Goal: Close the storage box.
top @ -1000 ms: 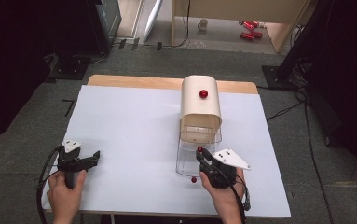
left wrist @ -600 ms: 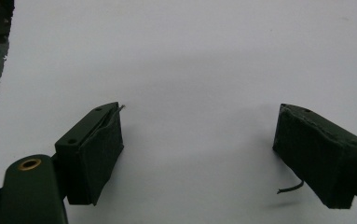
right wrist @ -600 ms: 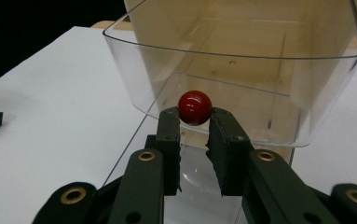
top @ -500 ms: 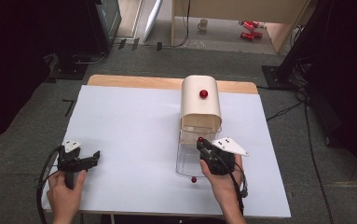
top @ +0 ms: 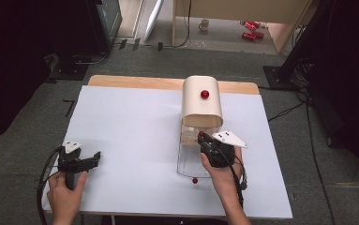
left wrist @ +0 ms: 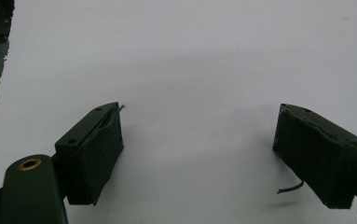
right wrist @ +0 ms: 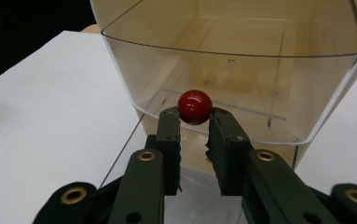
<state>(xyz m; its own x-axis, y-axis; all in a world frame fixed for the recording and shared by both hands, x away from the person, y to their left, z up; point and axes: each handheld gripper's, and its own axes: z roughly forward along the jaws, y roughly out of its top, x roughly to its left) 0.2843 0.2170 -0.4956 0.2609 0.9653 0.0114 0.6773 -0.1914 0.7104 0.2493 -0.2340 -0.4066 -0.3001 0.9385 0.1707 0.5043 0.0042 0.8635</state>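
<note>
A small, hard, slippery red knob is being pinched by the right gripper; left gripper jaws are being held open.

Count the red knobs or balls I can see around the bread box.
3. One on the beige cover top, one gripped in the right claw at the clear flap's rim, one near the table front. More may be hidden inside.
</note>
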